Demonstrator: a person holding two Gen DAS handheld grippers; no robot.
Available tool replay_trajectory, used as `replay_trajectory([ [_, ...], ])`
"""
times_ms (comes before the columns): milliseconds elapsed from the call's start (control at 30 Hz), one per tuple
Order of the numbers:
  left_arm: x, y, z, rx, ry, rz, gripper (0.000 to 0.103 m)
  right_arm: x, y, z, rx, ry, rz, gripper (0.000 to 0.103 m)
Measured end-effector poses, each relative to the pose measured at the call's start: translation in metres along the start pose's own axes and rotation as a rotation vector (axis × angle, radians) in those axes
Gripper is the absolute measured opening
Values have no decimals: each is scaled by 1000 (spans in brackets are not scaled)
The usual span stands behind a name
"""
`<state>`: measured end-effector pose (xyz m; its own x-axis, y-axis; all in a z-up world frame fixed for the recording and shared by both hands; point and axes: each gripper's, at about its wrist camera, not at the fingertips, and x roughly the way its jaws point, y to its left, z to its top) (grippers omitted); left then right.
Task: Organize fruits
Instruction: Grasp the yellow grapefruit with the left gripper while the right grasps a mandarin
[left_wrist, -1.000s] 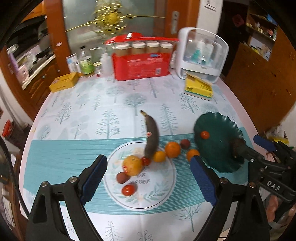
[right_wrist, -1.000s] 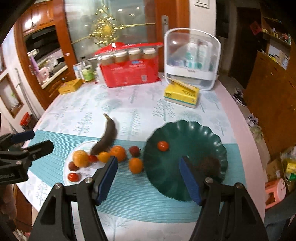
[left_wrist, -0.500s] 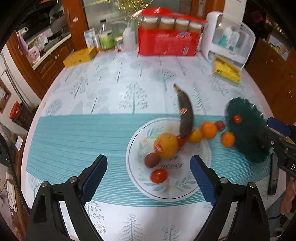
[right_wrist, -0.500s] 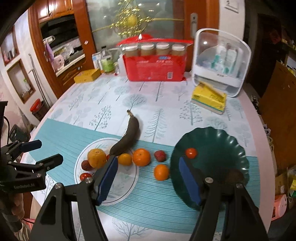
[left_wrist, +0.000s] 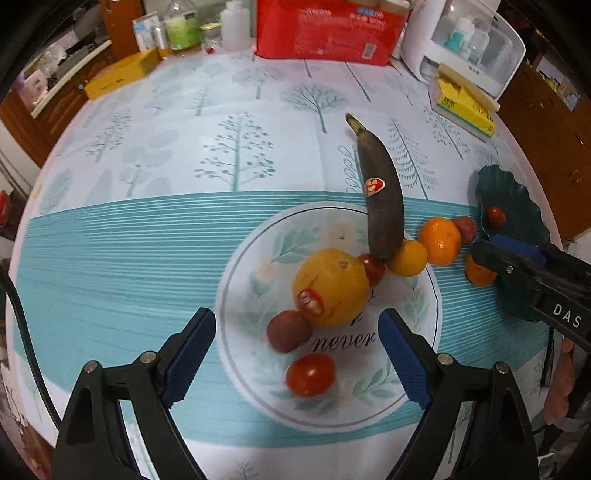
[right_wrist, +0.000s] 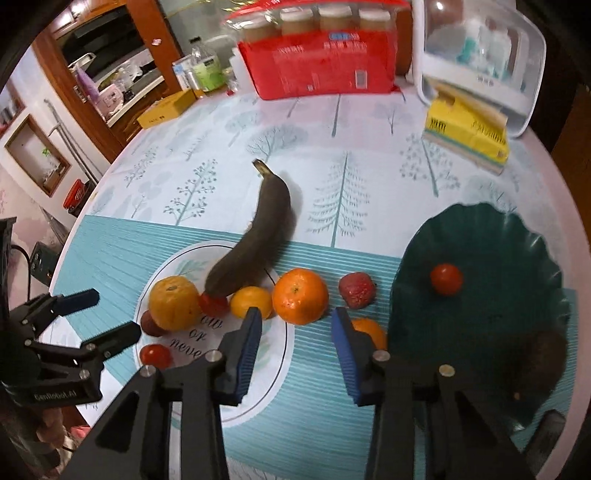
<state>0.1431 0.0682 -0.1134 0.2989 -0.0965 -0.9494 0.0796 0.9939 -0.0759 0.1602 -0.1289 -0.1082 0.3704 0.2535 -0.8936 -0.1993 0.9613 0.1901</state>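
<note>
Both my grippers have dropped toward the fruit: right gripper (right_wrist: 295, 328) jaws just narrowing, empty, near the small orange (right_wrist: 367, 330); left gripper (left_wrist: 295, 332) gaping over the white plate (left_wrist: 432, 295), next grab.

tablecloth (left_wrist: 229, 122) pale, teal tree print, teal striped band across middle. white plate (left_wrist: 243, 273) with pale green leaf print, dark script. banana (left_wrist: 380, 206) brown-black, red-yellow sticker. big citrus (left_wrist: 330, 291) yellow-orange, red sticker. tangerine (right_wrist: 300, 291) bright orange. cherry tomato (left_wrist: 309, 374) red. scalloped dish (right_wrist: 491, 258) dark green. gripper pads (left_wrist: 404, 363) blue, frames black.
</note>
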Motion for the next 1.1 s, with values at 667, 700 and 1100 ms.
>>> replay_trajectory([
  [667,57,-24,21,39,109,-66,58,41,-10,11,63,14,57,39],
  [700,57,-25,21,39,109,-66,57,41,-10,11,59,11,57,39],
  [1100,56,-17,19,30,115,-66,57,47,-3,12,40,8,37,44],
])
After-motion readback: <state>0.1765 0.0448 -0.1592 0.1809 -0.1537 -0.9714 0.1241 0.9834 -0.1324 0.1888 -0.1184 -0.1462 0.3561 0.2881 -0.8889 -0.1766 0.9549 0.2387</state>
